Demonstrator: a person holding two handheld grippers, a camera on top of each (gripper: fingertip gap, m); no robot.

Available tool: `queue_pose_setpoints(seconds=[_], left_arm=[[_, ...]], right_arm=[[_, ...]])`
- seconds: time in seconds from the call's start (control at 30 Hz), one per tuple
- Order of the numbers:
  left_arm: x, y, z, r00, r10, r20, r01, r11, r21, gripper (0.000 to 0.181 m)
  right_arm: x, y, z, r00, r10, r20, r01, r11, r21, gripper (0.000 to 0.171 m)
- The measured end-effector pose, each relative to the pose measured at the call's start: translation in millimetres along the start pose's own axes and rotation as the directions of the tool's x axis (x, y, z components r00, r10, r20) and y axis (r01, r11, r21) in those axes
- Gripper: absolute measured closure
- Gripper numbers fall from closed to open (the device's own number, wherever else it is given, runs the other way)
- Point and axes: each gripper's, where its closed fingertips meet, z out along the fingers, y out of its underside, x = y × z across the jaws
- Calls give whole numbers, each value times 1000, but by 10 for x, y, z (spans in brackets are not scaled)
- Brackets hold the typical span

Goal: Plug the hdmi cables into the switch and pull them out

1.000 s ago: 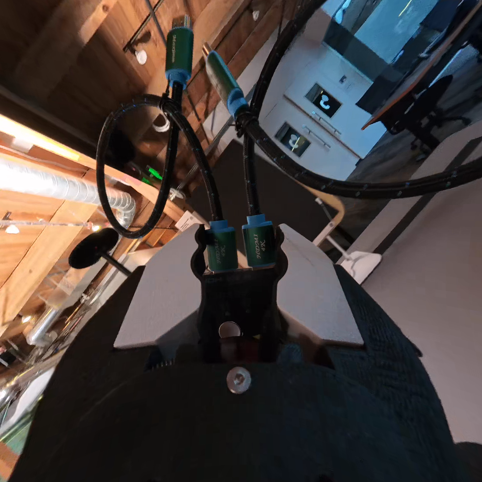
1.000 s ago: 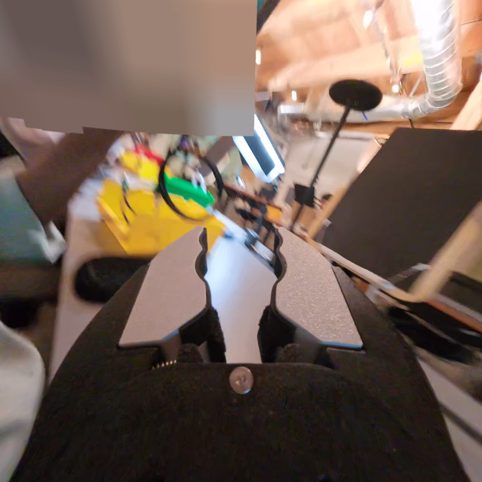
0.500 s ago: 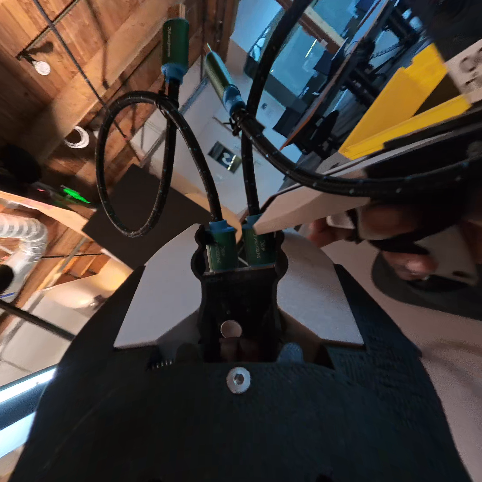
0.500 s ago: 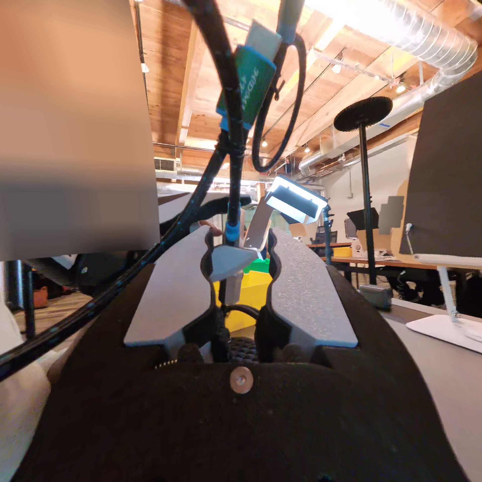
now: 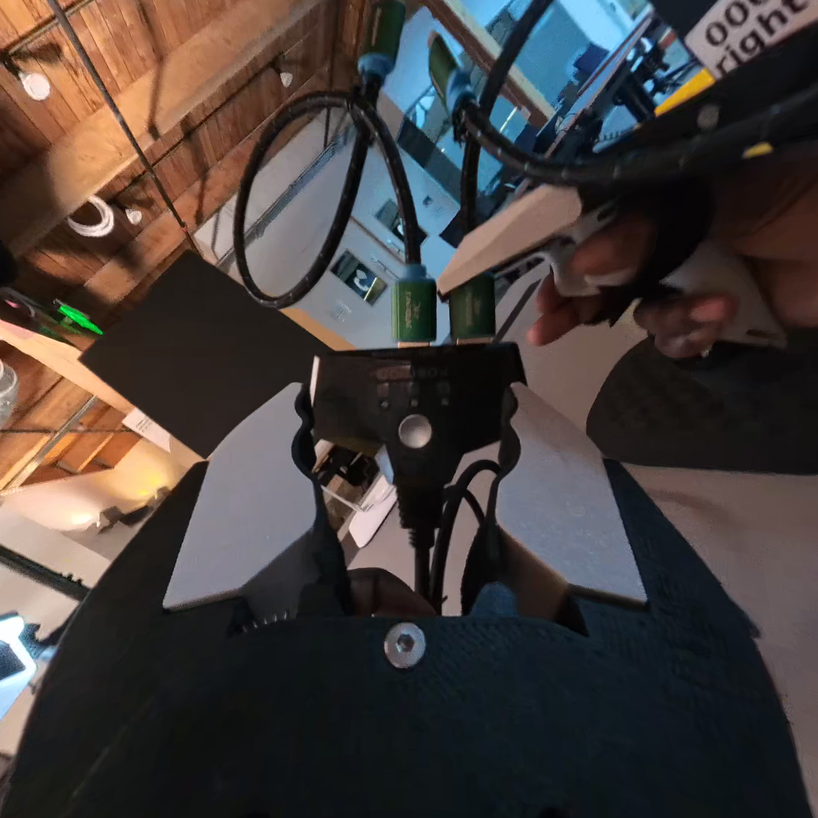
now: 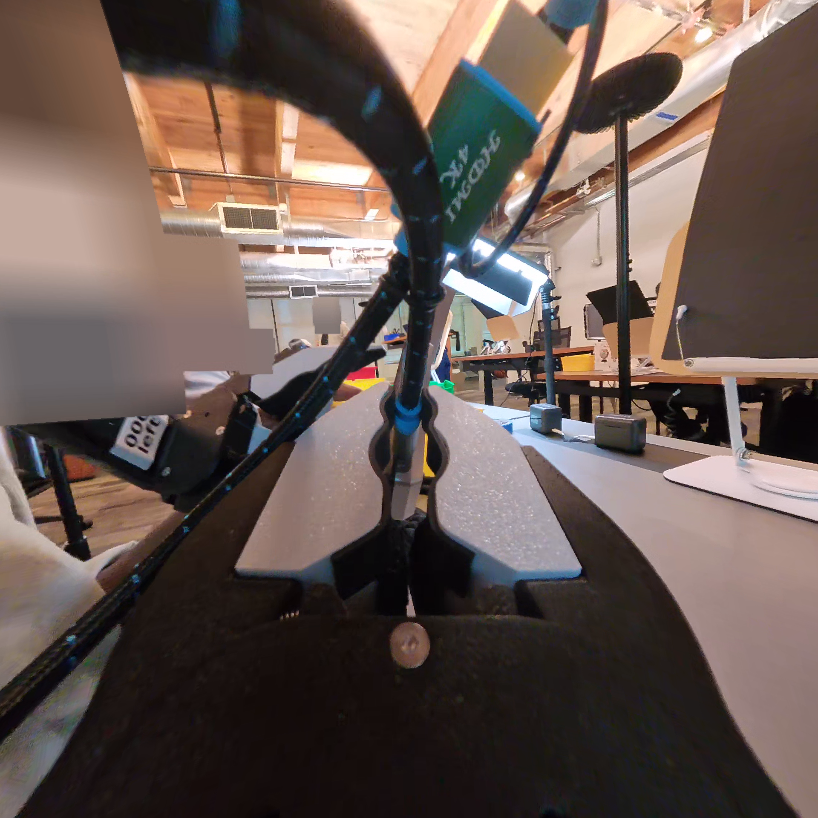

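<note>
Glossy black plastic switch box (image 5: 414, 389), a shiny round metal button on its face. Two green plugs with a satin metallic sheen (image 5: 414, 310), soft blue rubbery collars above them. Black braided cloth-sheathed cables (image 5: 385, 146), rough weave flecked with blue. Grainy matt grey pads (image 6: 327, 482) on coarse, textured black plastic. Smooth matt grey table (image 6: 664, 553). Bare wooden plank ceiling (image 5: 133, 88).

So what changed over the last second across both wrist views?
The right gripper swung in and its fingers closed on the right-hand green plug. The left gripper spread its fingers wider, and the switch now sits farther out, at their tips. Unchanged: both this plug and the other green plug remain seated in the switch.
</note>
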Motion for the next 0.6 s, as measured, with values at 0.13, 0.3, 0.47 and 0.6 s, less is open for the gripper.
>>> queue_pose_setpoints(seconds=[0.13, 0.3, 0.47, 0.6], left_arm=[[-4, 195, 6, 999, -2, -34, 0, 998, -56, 96], [162, 611, 116, 990, 116, -82, -133, 959, -248, 110], [120, 644, 149, 1000, 22, -10, -24, 964, -263, 147], [146, 668, 147, 998, -50, -41, 38, 967, -250, 153]], right_arm=[[44, -25, -30, 1000, -12, -24, 13, 1000, 2, 160], [-3, -13, -17, 1000, -8, 2, 8, 1000, -4, 160], [-52, 9, 3, 1000, -17, 20, 17, 1000, -11, 160], [-37, 13, -7, 996, -86, -17, 85, 996, -35, 161]])
